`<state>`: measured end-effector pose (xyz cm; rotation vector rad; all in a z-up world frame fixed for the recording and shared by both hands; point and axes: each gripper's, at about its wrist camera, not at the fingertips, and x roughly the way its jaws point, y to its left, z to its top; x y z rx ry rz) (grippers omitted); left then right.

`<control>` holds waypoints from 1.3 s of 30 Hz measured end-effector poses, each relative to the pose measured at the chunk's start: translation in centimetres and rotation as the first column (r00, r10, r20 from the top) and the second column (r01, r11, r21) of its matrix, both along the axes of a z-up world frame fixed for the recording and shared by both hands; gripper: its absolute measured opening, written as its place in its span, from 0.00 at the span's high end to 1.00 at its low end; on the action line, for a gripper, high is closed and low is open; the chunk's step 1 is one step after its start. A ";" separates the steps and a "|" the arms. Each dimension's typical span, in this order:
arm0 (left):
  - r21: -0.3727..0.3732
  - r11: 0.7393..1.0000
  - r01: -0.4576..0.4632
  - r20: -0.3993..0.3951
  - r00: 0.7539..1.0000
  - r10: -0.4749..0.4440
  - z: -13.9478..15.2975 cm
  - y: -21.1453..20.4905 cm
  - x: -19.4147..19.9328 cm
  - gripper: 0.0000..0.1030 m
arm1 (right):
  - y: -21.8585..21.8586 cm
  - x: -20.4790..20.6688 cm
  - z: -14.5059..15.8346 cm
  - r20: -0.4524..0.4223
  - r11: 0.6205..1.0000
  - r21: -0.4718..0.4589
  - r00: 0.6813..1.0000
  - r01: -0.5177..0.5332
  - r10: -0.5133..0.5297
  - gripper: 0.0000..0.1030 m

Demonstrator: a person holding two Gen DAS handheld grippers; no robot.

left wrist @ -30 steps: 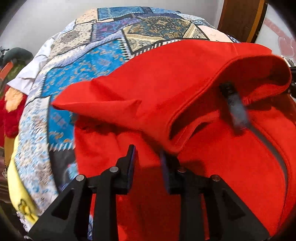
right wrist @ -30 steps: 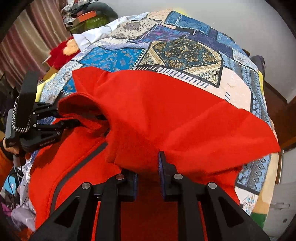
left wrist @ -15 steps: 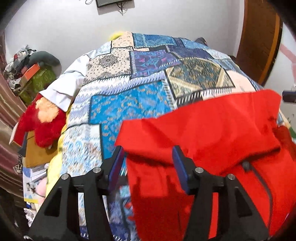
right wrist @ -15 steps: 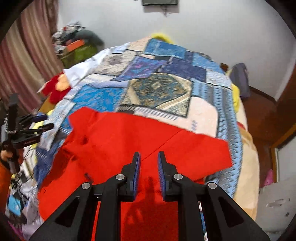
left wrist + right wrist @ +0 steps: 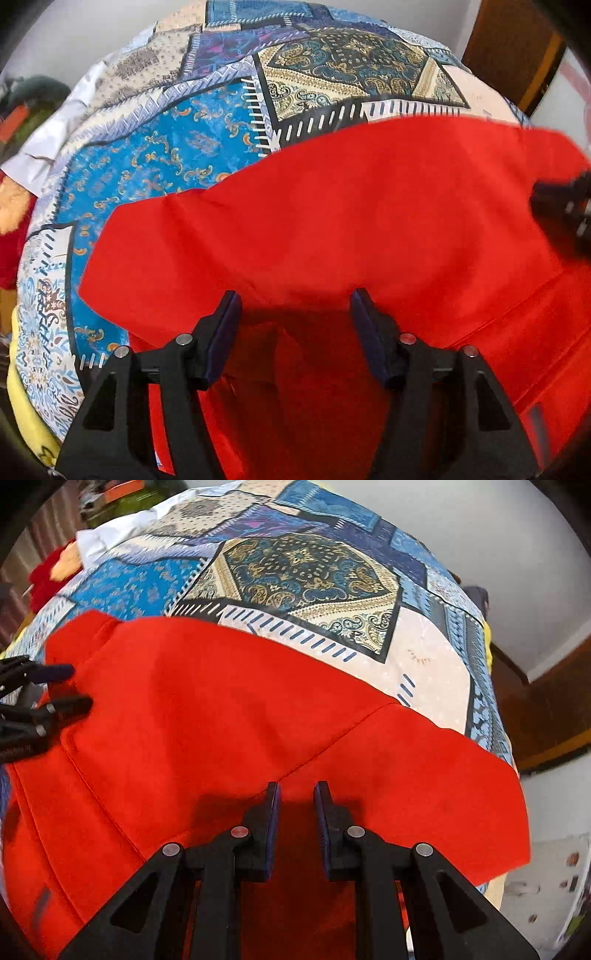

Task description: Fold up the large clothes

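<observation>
No readable text, labels or numbers — none legible on anything.

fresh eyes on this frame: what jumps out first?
The bright red fleece garment dominates, spread across the near half of the bed in both wrist views. Behind it lies the blue-and-gold patchwork bedspread, running to the far wall. The left gripper hovers with jaws wide apart over the cloth; the right gripper shows a narrower gap.

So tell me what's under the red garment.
The red garment lies on a patchwork bedspread, which shows beyond its far edge. Whatever else lies beneath is covered. Its near layer folds over more red fabric.
</observation>
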<state>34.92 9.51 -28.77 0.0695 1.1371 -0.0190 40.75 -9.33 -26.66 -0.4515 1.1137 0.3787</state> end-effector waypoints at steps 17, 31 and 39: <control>0.115 0.993 0.016 0.044 0.999 -0.021 0.7 -0.4 -6.0 0.27 | -5.9 -1.6 -1.1 0.151 0.958 -0.252 0.983 0.138 -0.102 0.86; 0.026 0.999 -0.030 0.037 0.999 0.029 2.0 1.6 -7.8 0.27 | -16.1 -1.3 1.5 0.047 0.935 0.079 0.936 0.346 -0.350 0.00; -0.034 0.977 -0.210 0.112 0.971 0.213 6.0 9.0 -6.5 0.12 | -16.6 -0.7 5.6 -0.008 0.880 0.343 0.938 0.329 -0.347 0.00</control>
